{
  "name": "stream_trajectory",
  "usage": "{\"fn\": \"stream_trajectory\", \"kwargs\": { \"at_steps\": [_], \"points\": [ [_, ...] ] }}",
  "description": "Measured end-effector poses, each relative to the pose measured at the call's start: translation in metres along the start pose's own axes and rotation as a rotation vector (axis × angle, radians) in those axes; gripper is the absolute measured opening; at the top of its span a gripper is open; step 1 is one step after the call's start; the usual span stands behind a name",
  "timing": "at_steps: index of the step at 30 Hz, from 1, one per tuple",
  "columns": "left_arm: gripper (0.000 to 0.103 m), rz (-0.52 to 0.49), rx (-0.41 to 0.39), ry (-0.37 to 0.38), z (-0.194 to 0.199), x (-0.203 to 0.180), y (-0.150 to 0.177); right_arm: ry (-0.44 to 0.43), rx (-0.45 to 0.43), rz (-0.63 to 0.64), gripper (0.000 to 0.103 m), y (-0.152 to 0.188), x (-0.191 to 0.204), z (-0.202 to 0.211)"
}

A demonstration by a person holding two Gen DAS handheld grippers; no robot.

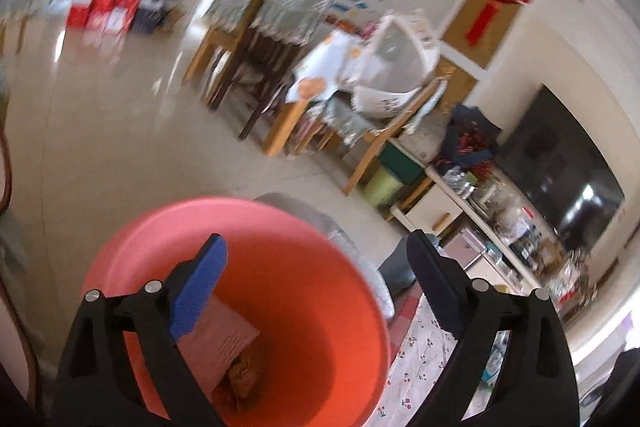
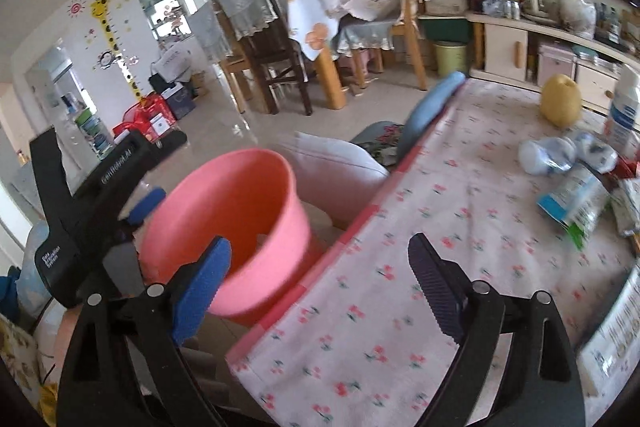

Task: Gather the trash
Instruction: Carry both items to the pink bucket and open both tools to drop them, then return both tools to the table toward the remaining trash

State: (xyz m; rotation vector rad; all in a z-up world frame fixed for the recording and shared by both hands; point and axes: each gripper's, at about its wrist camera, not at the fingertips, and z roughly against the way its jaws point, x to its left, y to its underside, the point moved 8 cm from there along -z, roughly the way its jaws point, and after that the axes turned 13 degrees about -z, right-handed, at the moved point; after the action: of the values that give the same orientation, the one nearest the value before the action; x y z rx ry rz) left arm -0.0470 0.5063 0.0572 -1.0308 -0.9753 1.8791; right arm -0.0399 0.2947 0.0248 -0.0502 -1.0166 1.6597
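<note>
Both tools released: left tool point(image 1: 316, 287) over pink bin point(image 2: 224, 223) beside tabletop point(image 2: 400, 267) edge; right tool point(image 2: 320, 287) empty, wrappers point(image 2: 572, 203) at far-right edge uncollected.

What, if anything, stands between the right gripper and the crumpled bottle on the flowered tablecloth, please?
Nothing visible does. The right gripper is open and empty, and only bare flowered tablecloth lies between it and the crumpled bottle; the yellow fruit sits beyond it.

One pink bucket point(image 2: 224, 227), holding one paper sheet point(image 1: 224, 343); one yellow pear point(image 2: 561, 100) at the tablecloth's point(image 2: 400, 267) far edge; two grippers.
</note>
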Motion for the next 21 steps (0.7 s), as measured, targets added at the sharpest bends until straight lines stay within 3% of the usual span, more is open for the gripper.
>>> {"fn": "stream_trajectory", "kwargs": {
  "at_steps": [4, 11, 17, 21],
  "points": [
    [0.095, -0.117, -0.058, 0.046, 0.006, -0.033, 0.001, 0.042, -0.011, 0.026, 0.089, 0.011, -0.015, 0.015],
    [0.095, -0.282, -0.022, 0.027, 0.005, -0.069, 0.005, 0.111, -0.052, 0.112, 0.089, 0.028, -0.027, 0.042],
    [0.095, -0.276, 0.062, -0.003, 0.000, -0.071, 0.014, 0.137, -0.074, 0.138, 0.090, 0.037, -0.039, 0.063],
    [0.095, -0.248, 0.126, 0.029, -0.007, -0.072, 0.025, 0.158, -0.084, 0.130, 0.094, 0.039, -0.052, 0.075]
  ]
}}
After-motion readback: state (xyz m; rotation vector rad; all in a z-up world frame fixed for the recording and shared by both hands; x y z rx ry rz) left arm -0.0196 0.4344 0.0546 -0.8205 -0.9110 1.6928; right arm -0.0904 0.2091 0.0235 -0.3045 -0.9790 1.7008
